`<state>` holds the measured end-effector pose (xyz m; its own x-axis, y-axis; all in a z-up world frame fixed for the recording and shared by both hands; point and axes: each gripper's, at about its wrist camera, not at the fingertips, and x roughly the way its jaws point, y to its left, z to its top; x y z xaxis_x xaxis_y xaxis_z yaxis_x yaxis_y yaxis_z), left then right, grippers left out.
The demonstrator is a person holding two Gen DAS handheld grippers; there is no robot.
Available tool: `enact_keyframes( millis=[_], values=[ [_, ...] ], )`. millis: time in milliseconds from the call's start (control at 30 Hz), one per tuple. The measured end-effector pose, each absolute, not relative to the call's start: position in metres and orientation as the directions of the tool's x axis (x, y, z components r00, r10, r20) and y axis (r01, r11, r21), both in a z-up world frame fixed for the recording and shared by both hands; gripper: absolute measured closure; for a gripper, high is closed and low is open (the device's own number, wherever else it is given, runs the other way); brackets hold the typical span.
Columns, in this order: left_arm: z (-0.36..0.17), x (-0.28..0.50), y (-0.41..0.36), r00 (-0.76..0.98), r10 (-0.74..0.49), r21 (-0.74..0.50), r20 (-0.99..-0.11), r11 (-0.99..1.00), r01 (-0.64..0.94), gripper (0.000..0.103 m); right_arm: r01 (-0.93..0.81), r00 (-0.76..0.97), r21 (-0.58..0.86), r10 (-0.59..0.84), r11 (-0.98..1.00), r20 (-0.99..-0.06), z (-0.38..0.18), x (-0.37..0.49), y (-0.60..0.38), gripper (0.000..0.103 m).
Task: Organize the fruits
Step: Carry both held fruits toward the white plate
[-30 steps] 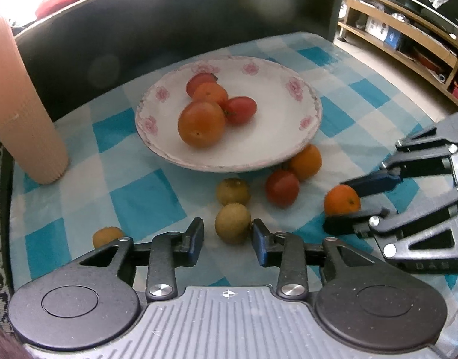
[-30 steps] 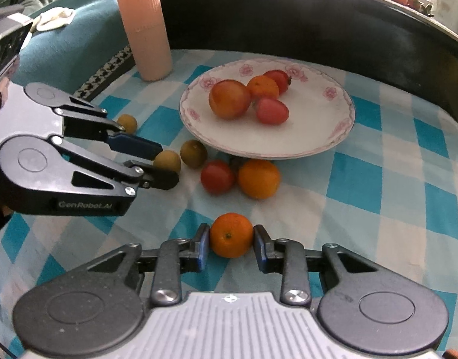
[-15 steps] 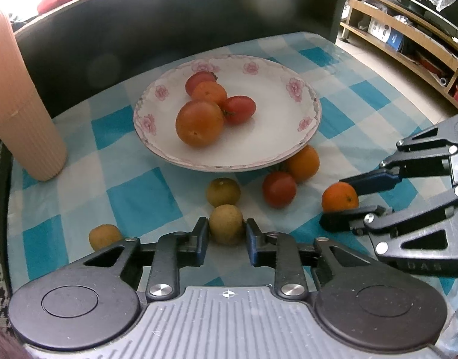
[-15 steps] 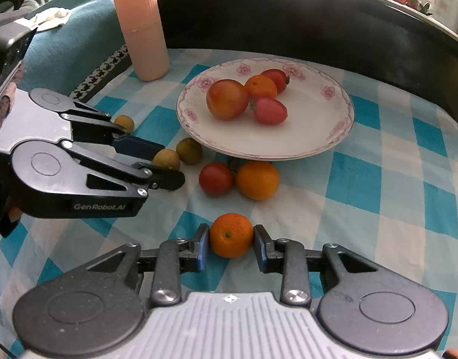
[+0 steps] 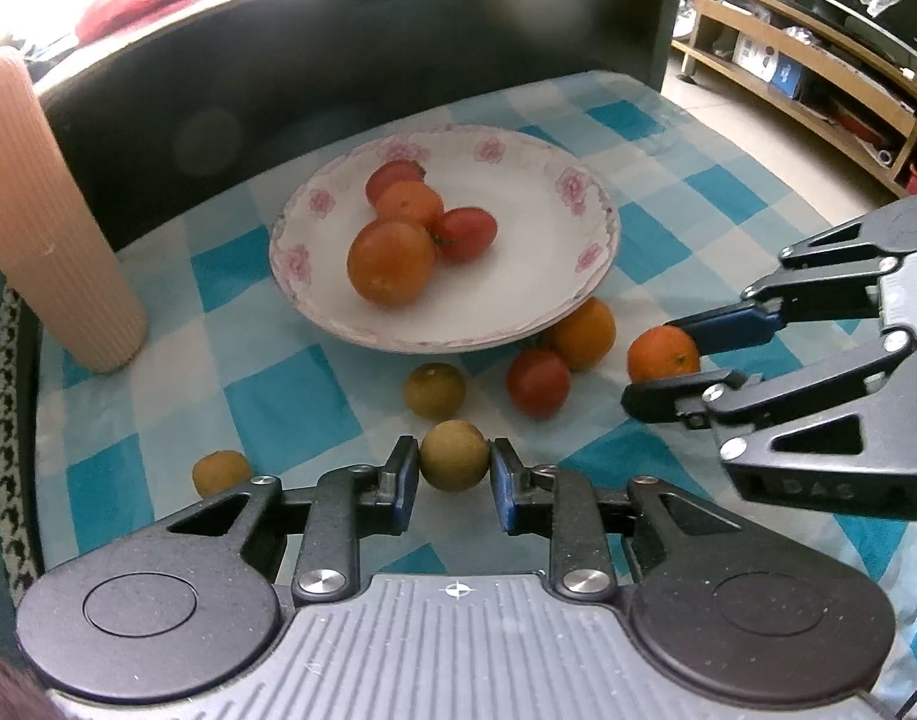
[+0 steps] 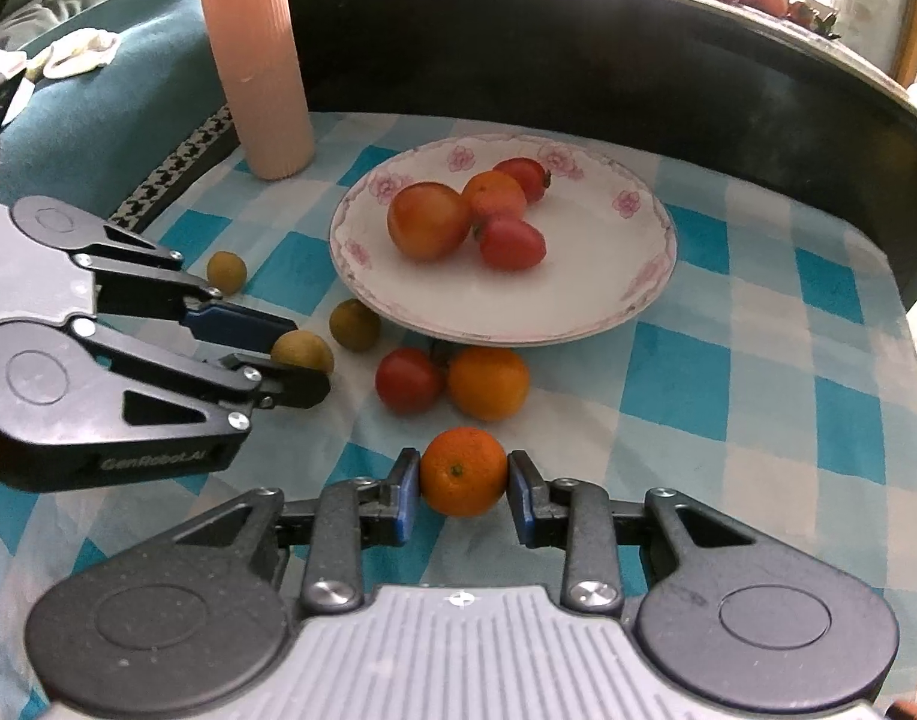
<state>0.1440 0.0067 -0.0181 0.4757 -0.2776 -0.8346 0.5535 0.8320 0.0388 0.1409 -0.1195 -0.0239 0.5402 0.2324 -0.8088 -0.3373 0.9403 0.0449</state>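
Note:
A floral white plate (image 5: 536, 312) (image 6: 578, 312) on the blue checked cloth holds several orange and red fruits. My left gripper (image 5: 454, 468) (image 6: 290, 348) is shut on a small tan-green round fruit (image 5: 454, 463) (image 6: 302, 351). My right gripper (image 6: 463, 486) (image 5: 668, 360) is shut on a small orange (image 6: 463, 471) (image 5: 662, 354). On the cloth in front of the plate lie a red tomato (image 5: 537, 383) (image 6: 407, 380), a larger orange (image 5: 584, 333) (image 6: 488, 383), a green-brown fruit (image 5: 434, 390) (image 6: 354, 324) and a small yellow fruit (image 5: 221, 473) (image 6: 227, 271).
A tall ribbed pink cylinder (image 5: 44, 222) (image 6: 257, 60) stands at the left back of the cloth. A dark curved wall (image 5: 338, 60) (image 6: 578, 60) rises behind the plate. The cloth's right edge drops to the floor (image 5: 788, 162).
My left gripper moved forward around the tan-green fruit and closed on it. My right gripper stays shut on the small orange, and both seem slightly raised.

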Motion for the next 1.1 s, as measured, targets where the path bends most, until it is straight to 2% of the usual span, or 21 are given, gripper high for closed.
enact_keyframes(
  millis=[333,467,1100],
  values=[
    [-0.031,0.150,0.007,0.461,-0.270,0.027,-0.845,0.840,0.542,0.064,-0.330,0.547,0.049,0.233,0.943,-0.804,-0.021,0.142,-0.122,0.056],
    [-0.029,0.147,0.005,0.458,-0.260,0.040,-0.850,0.835,0.548,0.069,-0.322,0.538,0.053,0.229,0.945,-0.812,-0.024,0.144,-0.124,0.056],
    [0.009,0.153,-0.007,0.541,-0.278,0.058,-0.794,0.851,0.522,0.069,-0.310,0.615,0.010,0.208,0.951,-0.761,-0.003,0.149,-0.120,0.056]
  ],
)
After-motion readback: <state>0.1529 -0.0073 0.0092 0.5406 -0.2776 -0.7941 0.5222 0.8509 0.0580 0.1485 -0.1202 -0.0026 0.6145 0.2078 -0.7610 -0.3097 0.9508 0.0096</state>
